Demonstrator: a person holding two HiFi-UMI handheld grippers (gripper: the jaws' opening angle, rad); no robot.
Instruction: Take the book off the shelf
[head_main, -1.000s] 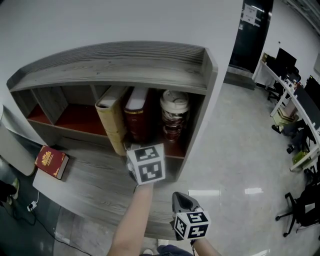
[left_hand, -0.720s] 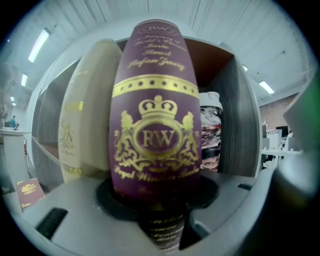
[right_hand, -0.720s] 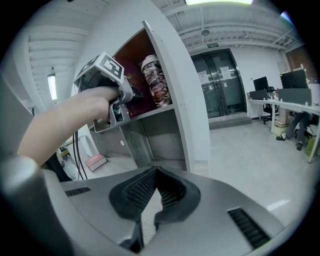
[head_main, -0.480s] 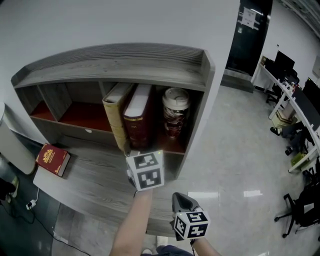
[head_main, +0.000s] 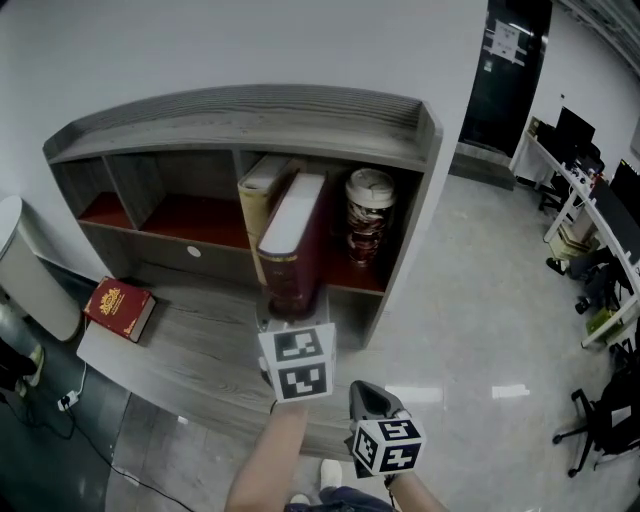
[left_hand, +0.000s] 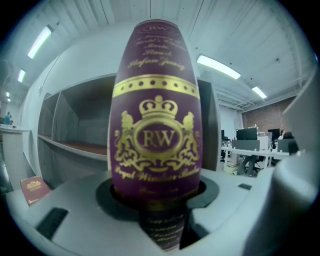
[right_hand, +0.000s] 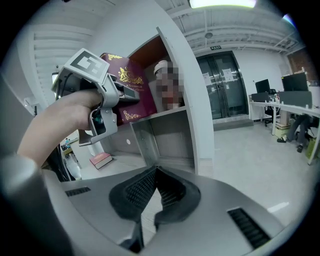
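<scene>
1. The maroon book (head_main: 292, 245) with the gold crest is leaning out of the front of the gray shelf (head_main: 250, 115), with its top tipping toward the person.
2. The left gripper (head_main: 283, 322) is pinching the low end of the book's spine.
3. A tan book (head_main: 258, 200) is standing just left of it, and a jar (head_main: 368, 215) is sitting on its right.
4. The right gripper (right_hand: 154, 172) is hanging lower down, with its jaws pressed together on nothing.
5. A small red book (head_main: 118, 308) is lying flat on the desk (head_main: 200, 350), far to the left.

Grey shelf unit (head_main: 250, 110), red book (head_main: 120, 308) on ledge (head_main: 195, 335), jar (head_main: 368, 215) inside
</scene>
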